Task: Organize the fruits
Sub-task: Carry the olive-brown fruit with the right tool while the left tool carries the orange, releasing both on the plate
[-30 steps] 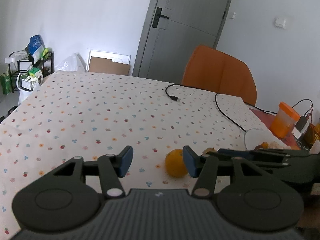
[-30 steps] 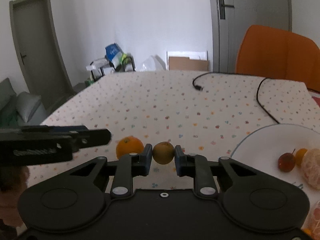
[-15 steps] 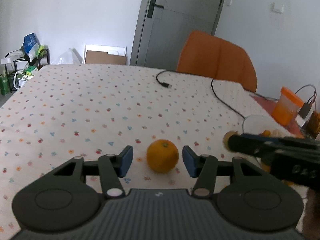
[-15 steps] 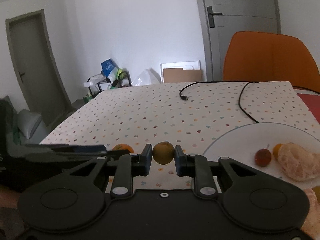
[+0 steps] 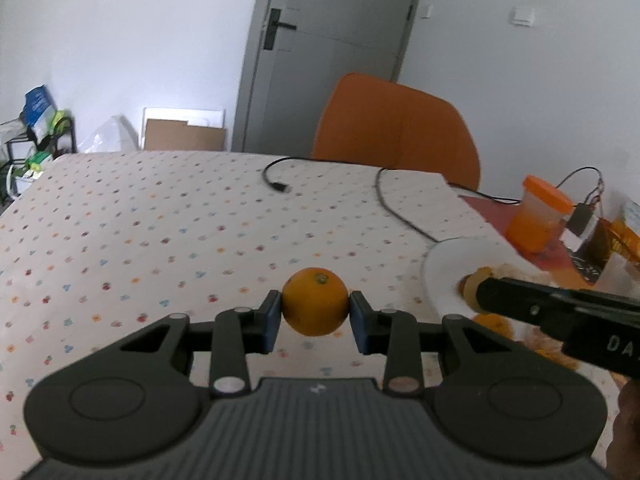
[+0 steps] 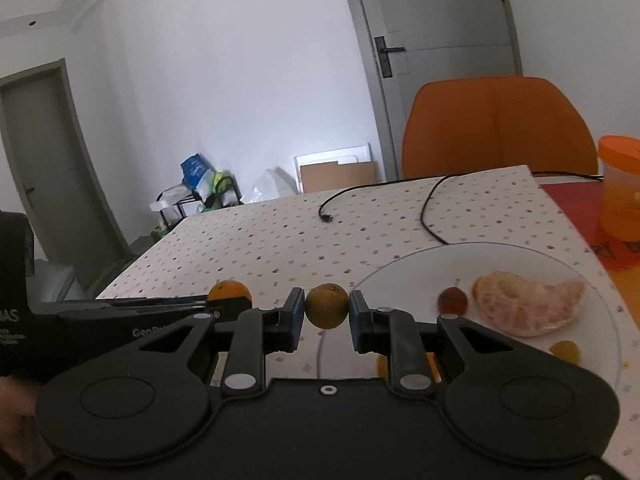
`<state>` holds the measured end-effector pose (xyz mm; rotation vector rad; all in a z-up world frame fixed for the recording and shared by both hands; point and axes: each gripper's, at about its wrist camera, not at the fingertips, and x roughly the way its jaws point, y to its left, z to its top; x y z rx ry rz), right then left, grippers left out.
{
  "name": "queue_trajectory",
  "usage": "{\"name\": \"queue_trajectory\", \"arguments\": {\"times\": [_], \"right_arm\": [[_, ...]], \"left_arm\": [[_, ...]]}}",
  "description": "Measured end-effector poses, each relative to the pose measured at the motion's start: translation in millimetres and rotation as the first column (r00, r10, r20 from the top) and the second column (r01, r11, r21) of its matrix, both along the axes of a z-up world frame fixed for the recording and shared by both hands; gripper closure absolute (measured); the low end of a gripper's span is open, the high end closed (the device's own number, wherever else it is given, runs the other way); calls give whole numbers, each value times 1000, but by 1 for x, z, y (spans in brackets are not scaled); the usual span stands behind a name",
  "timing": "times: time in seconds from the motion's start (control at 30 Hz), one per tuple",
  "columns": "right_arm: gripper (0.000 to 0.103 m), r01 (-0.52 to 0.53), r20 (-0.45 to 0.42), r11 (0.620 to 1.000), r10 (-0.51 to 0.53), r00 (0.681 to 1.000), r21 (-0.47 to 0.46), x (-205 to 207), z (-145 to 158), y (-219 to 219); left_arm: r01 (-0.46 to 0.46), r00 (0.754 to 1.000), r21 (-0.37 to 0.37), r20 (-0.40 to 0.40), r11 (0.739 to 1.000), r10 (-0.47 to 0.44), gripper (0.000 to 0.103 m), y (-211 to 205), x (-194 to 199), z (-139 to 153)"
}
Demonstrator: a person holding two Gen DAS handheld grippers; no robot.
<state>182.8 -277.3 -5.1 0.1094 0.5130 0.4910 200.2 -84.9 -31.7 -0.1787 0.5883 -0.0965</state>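
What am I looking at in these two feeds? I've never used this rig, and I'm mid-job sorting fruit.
There is no robot arm: a person holds one hand-held gripper per hand, each with a camera looking forward along its fingers. The left view shows the left hand-held gripper clamped on an orange. The right view shows the right hand-held gripper clamped on a brownish-green fruit at the edge of a white plate. The plate holds a peeled citrus and a small red fruit. Everything sits on a dotted tablecloth.
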Motion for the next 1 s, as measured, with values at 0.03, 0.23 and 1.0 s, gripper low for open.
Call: {"name": "queue_trajectory", "arguments": {"times": [0.03, 0.23, 1.0], "right_arm": [[81, 7, 2, 1000, -7, 1000, 1, -1, 0, -4], [81, 55, 3, 998, -55, 998, 9, -6, 1, -25], [74, 219, -18, 975, -219, 976, 41, -13, -9, -86]], "left_arm": [[8, 1000, -1, 4, 1000, -8, 68, -3, -1, 2], [44, 999, -9, 26, 999, -43, 68, -21, -3, 10], [154, 987, -3, 52, 988, -154, 68, -74, 6, 18]]}}
